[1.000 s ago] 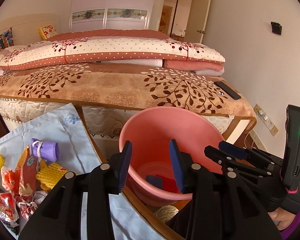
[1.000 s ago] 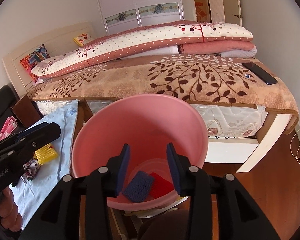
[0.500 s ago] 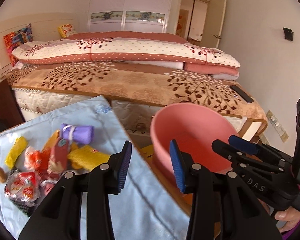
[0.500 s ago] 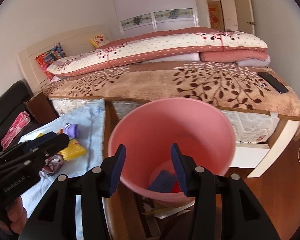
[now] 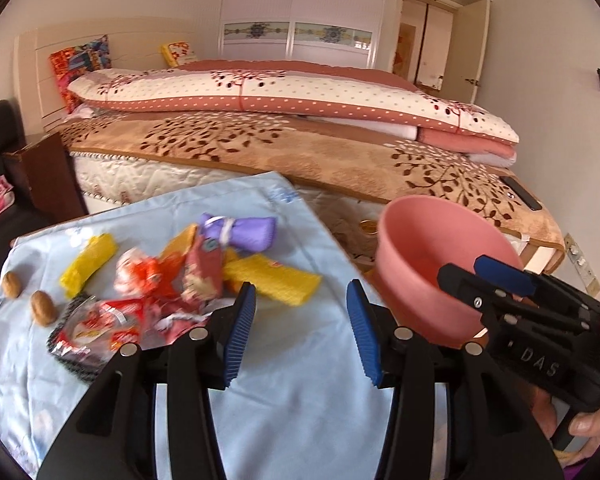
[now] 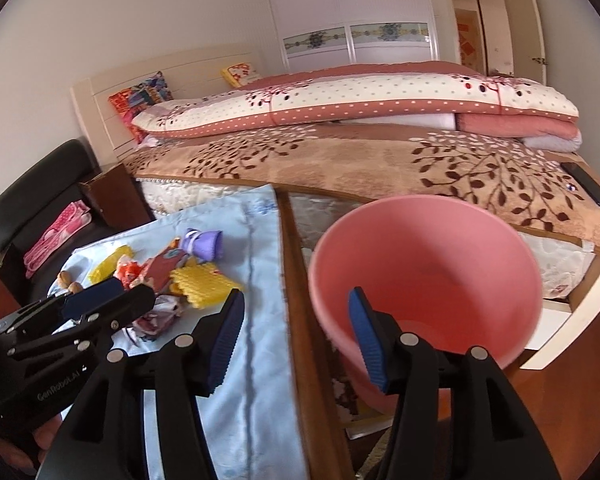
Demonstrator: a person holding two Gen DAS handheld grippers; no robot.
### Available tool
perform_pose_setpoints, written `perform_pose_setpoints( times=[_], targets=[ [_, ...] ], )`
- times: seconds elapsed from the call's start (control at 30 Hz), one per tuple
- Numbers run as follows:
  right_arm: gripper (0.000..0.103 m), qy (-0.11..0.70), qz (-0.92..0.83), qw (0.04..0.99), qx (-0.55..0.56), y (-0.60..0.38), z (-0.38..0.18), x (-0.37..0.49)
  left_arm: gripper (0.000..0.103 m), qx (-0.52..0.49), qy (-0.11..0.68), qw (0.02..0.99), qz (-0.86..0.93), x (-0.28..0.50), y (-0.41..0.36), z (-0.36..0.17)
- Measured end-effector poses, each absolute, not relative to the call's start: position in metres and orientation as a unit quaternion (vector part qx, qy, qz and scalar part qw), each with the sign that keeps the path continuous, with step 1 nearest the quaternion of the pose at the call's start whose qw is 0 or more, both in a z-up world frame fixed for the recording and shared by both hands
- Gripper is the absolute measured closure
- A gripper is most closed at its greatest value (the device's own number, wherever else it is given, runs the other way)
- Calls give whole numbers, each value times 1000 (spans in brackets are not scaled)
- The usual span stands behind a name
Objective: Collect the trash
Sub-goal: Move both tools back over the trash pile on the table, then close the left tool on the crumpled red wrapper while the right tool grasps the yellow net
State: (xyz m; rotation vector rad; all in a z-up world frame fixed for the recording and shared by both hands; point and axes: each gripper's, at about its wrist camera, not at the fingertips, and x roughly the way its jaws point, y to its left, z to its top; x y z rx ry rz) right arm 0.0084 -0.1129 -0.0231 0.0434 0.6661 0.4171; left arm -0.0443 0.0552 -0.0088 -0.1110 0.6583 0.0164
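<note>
Left tongs and right tongs both released, jaws just been opening, nothing between. Trash pile lies on blue cloth covering tabletop, left of pink bin.

1. The pink bin looks like smooth, matt plastic.
2. The light blue cloth is thin woven fabric with a faint sheen.
3. The yellow pieces look like ridged, rough foam.
4. The wrappers are glossy, crinkled plastic film.
5. The purple bundle is soft cloth.
6. The blanket is plush and fuzzy.
7. The table edge is polished wood.
</note>
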Motion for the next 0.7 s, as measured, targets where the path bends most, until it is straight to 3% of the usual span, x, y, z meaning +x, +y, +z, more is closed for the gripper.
perform_pose_setpoints(
  times=[0.33, 0.7],
  targets=[
    [46, 343, 234, 910, 10, -88, -37, 9, 55, -88, 356, 929, 58, -65, 101, -36],
    [45, 356, 248, 901, 3, -81, -47, 17, 55, -135, 399, 903, 79, -36, 108, -54]
  ],
)
